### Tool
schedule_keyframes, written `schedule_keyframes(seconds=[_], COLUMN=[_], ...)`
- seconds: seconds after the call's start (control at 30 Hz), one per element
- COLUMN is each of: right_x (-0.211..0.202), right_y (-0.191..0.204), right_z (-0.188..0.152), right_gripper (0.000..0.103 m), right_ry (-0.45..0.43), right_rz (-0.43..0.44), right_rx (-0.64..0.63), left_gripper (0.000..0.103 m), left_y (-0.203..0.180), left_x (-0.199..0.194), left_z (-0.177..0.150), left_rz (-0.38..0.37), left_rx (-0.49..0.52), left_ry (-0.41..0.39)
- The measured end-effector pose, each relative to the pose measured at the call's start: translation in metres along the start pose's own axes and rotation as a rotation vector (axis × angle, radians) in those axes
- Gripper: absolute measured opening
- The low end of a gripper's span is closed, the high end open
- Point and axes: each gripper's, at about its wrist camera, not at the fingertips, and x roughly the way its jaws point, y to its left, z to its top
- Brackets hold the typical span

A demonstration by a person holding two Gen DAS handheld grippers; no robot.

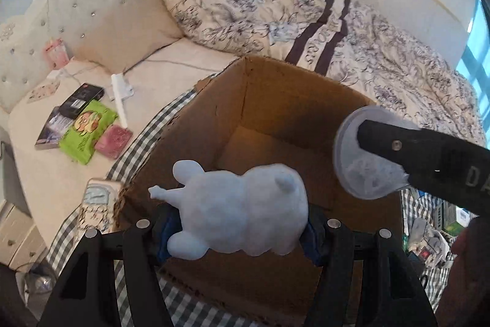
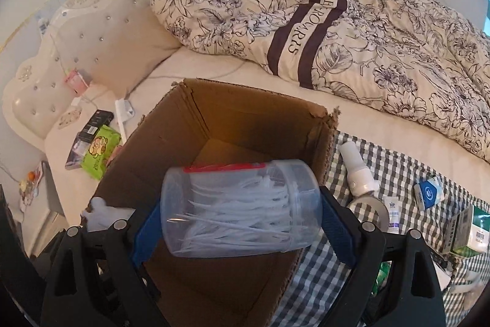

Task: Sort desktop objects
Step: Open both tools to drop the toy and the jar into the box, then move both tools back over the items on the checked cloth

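Note:
My left gripper [image 1: 239, 230] is shut on a pale blue animal figurine [image 1: 242, 213], held over the open cardboard box [image 1: 275, 100]. My right gripper [image 2: 242, 221] is shut on a clear plastic jar of white floss picks [image 2: 242, 210] lying sideways between the blue pads, also above the box [image 2: 232, 118]. In the left wrist view the jar [image 1: 364, 155] and a black finger [image 1: 428, 155] of the right gripper show at the right over the box's rim. A corner of the figurine [image 2: 101, 215] peeks in at the left of the right wrist view.
The box stands on a checked cloth [image 2: 398, 173] on a bed. Right of the box lie a white spray bottle [image 2: 358, 170], a tape roll [image 2: 367, 210], a blue-white pack [image 2: 428, 195] and a green box [image 2: 471, 232]. A green packet [image 1: 85, 131], books and a floral quilt [image 1: 275, 5] lie beyond.

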Motion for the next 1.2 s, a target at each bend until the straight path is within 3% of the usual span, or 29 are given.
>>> schedule_keyframes(seconds=[0.07,0.1,0.4,0.67,1.2], right_x=[0.001,0.000,-0.028,-0.076,-0.172], right_y=[-0.001,-0.002,-0.013,-0.028,-0.093], right_z=[0.002,0.003,0.002,-0.007,-0.057], right_gripper=[0.093,0.093,0.093,0.093,0.093], right_ry=[-0.007,-0.011,-0.056,-0.108,-0.210], right_rz=[-0.025,-0.028,-0.015,-0.020,-0.084], right_rx=[0.009,0.016,0.064,0.070,0.083], left_gripper=[0.094,0.095,0.096,0.096,0.099], left_y=[0.000,-0.001,-0.018,-0.037,-0.114], left_x=[0.000,0.000,-0.015,-0.056,-0.128], left_z=[0.000,0.000,-0.005,-0.008,-0.027], left_rz=[-0.009,-0.014,-0.036,-0.040,-0.064], left_rx=[0.001,0.001,0.032,0.042,0.105], left_ry=[-0.012,-0.021,-0.034,-0.079,-0.159])
